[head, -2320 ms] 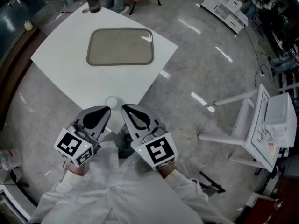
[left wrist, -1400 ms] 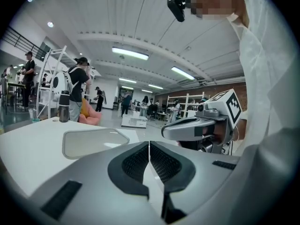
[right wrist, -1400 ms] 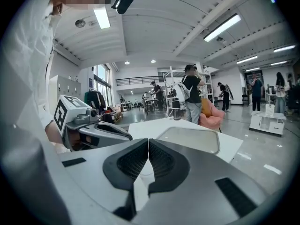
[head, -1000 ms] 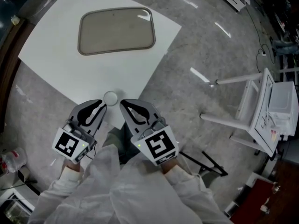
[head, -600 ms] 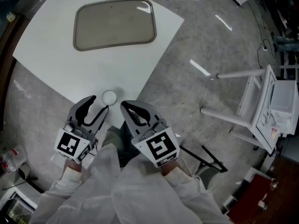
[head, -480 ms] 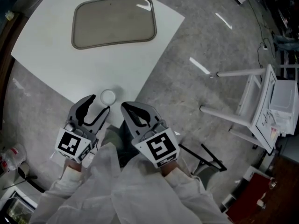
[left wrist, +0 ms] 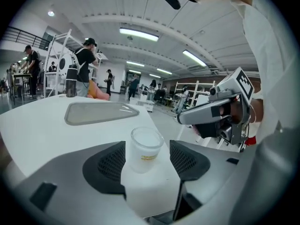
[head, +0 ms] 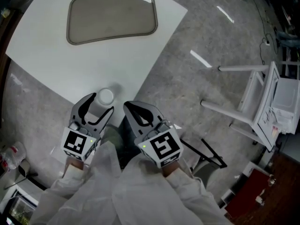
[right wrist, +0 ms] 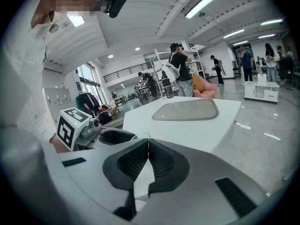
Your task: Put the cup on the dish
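Opened wide within the last second, the jaws of the left gripper [left wrist: 147, 159] are now set either side of the small translucent white plastic cup [left wrist: 146, 149]
No pressure from the dark ribbed pads [left wrist: 111, 165] is seen on the upright cup; the right gripper [right wrist: 148, 159] is kept closed on nothing. The cup is found at the near corner of the white square table [head: 56, 64], well apart from the grey-brown rounded rectangular dish [head: 112, 14], so closing for the grasp is judged next
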